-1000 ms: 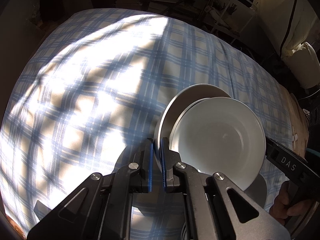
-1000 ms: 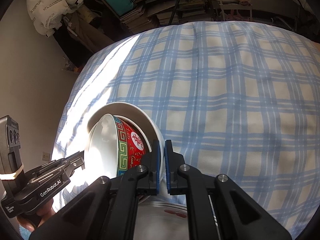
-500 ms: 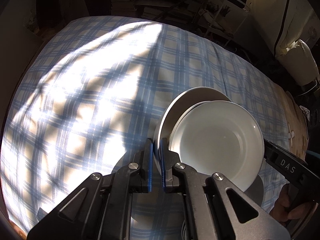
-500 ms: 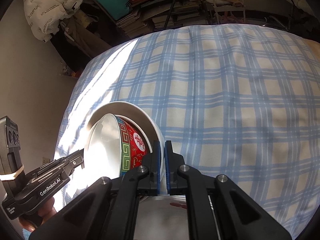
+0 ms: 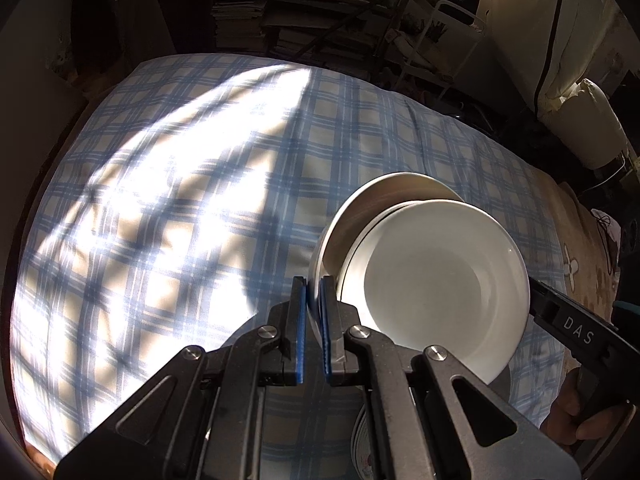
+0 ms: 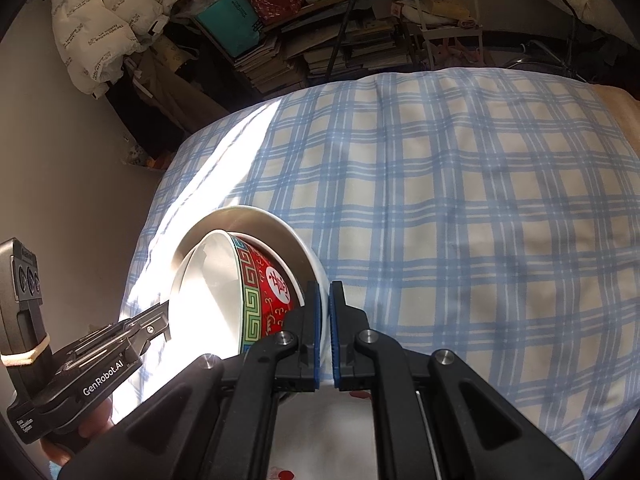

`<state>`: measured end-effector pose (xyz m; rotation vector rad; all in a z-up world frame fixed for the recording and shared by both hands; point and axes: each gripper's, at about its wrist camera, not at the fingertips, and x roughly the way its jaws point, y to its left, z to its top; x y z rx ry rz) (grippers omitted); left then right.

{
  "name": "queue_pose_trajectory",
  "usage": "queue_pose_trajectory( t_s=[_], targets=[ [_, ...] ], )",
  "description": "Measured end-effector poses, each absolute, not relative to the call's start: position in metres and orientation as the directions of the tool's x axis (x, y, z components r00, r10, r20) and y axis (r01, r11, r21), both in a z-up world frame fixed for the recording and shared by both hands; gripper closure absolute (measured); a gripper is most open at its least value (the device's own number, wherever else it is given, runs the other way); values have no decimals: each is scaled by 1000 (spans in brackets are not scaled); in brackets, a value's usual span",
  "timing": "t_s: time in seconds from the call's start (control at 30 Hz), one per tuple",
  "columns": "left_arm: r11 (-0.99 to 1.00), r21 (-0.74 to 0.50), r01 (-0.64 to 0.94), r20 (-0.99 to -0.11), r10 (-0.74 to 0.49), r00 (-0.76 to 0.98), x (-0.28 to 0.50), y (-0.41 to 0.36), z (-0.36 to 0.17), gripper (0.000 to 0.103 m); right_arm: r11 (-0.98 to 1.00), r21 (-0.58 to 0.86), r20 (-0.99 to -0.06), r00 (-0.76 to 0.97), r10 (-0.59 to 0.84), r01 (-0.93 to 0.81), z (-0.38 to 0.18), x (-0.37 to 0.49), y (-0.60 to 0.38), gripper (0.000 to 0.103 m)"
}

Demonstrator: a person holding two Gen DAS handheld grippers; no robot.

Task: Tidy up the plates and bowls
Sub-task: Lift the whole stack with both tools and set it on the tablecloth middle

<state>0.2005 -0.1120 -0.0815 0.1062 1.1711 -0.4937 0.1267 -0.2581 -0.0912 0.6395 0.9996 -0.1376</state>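
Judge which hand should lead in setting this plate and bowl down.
Left, narrowly. The left hand-held gripper and the right hand-held gripper are both shut on opposite rims of the plate, so they must move together. The bowl seems to tip its mouth toward the left, so that side should set the pace.

The bowl [image 5: 432, 280] hides most of the plate [image 5: 372, 204] beneath it.
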Motion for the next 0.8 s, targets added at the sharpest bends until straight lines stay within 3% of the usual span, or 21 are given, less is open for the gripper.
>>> queue_pose_trajectory(
  t_s=[0.43, 0.8],
  targets=[
    [855, -193, 482, -905, -345, 250, 140, -130, -55, 100, 812, 380, -832, 547, 91, 443, -51, 57, -264, 94],
    [854, -199, 480, -936, -310, 164, 83, -117, -88, 99, 797, 358, -876, 469, 107, 487, -82, 2, -253, 95]
  ],
)
